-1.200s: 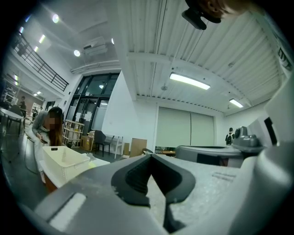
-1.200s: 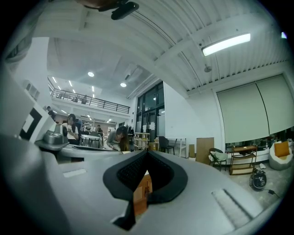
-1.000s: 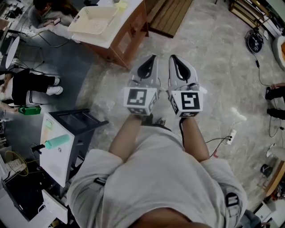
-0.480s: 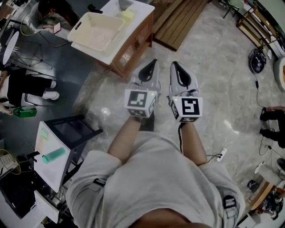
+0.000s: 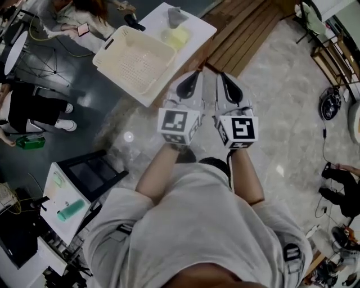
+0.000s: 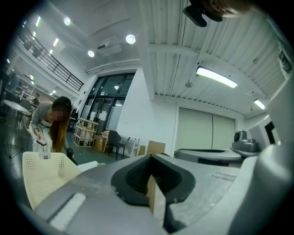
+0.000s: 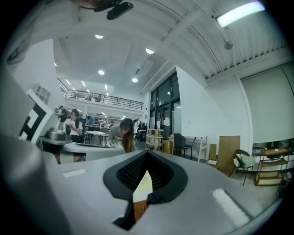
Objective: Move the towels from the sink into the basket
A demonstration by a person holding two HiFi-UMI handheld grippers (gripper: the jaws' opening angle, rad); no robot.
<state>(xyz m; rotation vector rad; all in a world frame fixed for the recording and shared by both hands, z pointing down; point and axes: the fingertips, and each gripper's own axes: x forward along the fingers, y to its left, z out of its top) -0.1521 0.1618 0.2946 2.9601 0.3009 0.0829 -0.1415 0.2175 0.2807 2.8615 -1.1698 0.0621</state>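
You hold both claws level and side by side in front of your body, each carrying its cube of square markers at the rear. The left claw (image 5: 190, 80) has its jaws pressed together on themselves, as its own view shows, and the right claw (image 5: 226, 82) is closed the same way, gripping no object. From the claw tips, the cream perforated plastic basket (image 5: 135, 64) sits at 11 o'clock on the white-topped wooden bench (image 5: 203, 29), well apart from both claws. The small white sink (image 5: 167, 34) is set into that bench top at about 2 o'clock from the basket, and lies at roughly 12 o'clock beyond the left claw. A pale yellow towel (image 5: 179, 38) is bunched inside the sink. At the sink's far edge there is a grey lump (image 5: 176, 17); you cannot tell from here whether it is a towel or a tap. In the left gripper view the basket (image 6: 46, 179) shows at 8 o'clock of the jaws, with a long-haired person in a grey top (image 6: 51, 126) bending over behind it. Wooden decking (image 5: 247, 25) lies on the pale marbled floor (image 5: 281, 112) at 1 o'clock from the claws, just beside the bench
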